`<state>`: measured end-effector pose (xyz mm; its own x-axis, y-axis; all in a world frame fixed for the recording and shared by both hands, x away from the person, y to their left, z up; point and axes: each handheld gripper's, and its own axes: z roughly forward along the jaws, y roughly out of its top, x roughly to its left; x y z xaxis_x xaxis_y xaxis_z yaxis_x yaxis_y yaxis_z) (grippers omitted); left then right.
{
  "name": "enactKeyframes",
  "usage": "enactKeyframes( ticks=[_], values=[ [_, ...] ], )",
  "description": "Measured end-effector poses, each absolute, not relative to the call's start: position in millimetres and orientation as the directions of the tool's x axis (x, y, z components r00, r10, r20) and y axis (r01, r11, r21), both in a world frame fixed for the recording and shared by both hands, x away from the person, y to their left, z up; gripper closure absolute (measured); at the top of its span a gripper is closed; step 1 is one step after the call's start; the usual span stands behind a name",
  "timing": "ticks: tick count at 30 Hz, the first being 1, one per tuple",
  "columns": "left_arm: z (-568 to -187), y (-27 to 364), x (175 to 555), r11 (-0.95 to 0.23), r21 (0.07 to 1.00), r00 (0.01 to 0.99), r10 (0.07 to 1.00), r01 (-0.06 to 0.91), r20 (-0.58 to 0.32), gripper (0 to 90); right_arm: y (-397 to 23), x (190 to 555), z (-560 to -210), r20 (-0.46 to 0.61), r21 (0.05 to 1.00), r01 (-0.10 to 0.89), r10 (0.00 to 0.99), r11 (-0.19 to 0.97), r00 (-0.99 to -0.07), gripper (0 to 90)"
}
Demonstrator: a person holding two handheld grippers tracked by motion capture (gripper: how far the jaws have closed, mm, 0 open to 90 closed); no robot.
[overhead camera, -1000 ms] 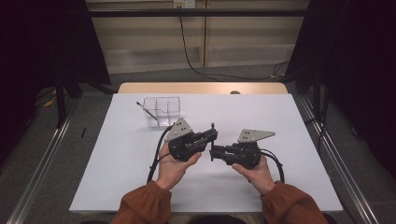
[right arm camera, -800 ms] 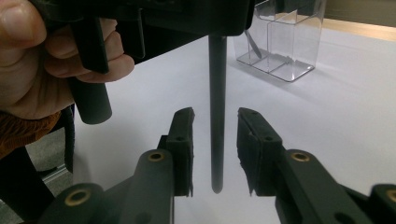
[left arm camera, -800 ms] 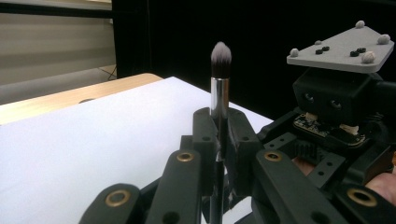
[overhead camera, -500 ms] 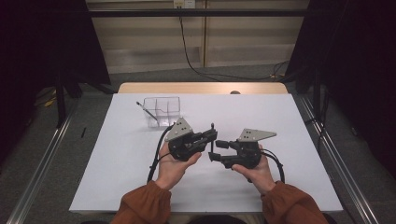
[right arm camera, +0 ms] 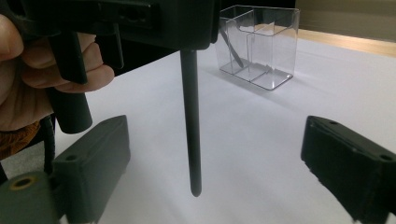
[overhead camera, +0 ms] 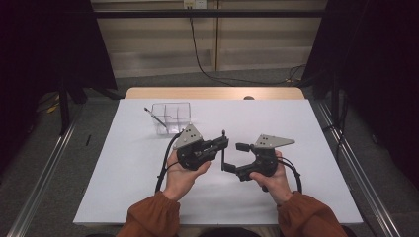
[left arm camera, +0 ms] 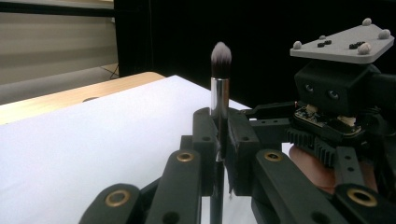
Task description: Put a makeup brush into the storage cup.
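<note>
Two grippers to report, but first the broad white counter (overhead camera: 306,148), bare apart from a clear acrylic organiser (overhead camera: 172,117) standing upright toward its far left, well apart from both hands. Nearer the person, left gripper (overhead camera: 223,144) and right gripper (overhead camera: 235,157) held close together above mid-counter, facing each other. Left gripper's fingers (left arm camera: 240,140) clamped narrow on a makeup brush (left arm camera: 219,93), gripping just below the silver ferrule; brush upright, soft grey-white bristle tip up, black handle hanging straight down, clear of the counter. Right gripper's fingers (right arm camera: 93,149) have just been opening and now stand wide, with the lower handle (right arm camera: 190,116) between them but touched by neither. Judged from that: a hand-over of the brush from right to left, with its weight now carried by the left gripper alone, so the passing step looks finished. Likely next, carrying the brush toward the organiser, seen in the right gripper view with dividers making several compartments. Worth watching: a thin handle in a single pinch could swing or slip if moved abruptly. Smallest thing: a slim stick (overhead camera: 155,117) leaning in the organiser's left end, top poking out over the rim; kind of tool too small to tell.
</note>
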<state>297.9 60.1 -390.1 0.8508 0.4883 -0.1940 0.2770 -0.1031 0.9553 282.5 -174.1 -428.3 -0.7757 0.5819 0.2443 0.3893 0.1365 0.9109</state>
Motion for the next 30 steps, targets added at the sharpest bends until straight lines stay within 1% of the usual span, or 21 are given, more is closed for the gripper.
enactKeyframes(
  ticks=[7,14,23,27,30],
  values=[
    [-388.9,63.3,298.6,-0.102,0.954,0.846,0.495,0.281,-0.196,84.1,-176.7,282.8,-427.9,0.234,0.910,0.390,0.605,0.139,-0.761,4.4],
    [-387.9,69.0,298.6,-0.106,0.954,0.841,0.506,0.280,-0.191,84.1,-179.1,280.6,-427.9,0.194,0.916,0.368,0.628,0.160,-0.753,4.5],
    [-385.0,79.7,299.0,-0.104,0.955,0.833,0.521,0.278,-0.186,84.1,-187.3,279.1,-426.8,0.197,0.929,0.350,0.641,0.120,-0.742,4.9],
    [-384.1,86.9,300.3,-0.110,0.954,0.827,0.532,0.280,-0.181,84.1,-193.6,278.9,-426.5,0.169,0.934,0.335,0.667,0.127,-0.725,4.2],
    [-383.5,92.4,301.1,-0.111,0.954,0.820,0.545,0.278,-0.175,84.1,-201.5,277.7,-428.4,0.175,0.936,0.336,0.686,0.107,-0.706,4.2]
  ],
)
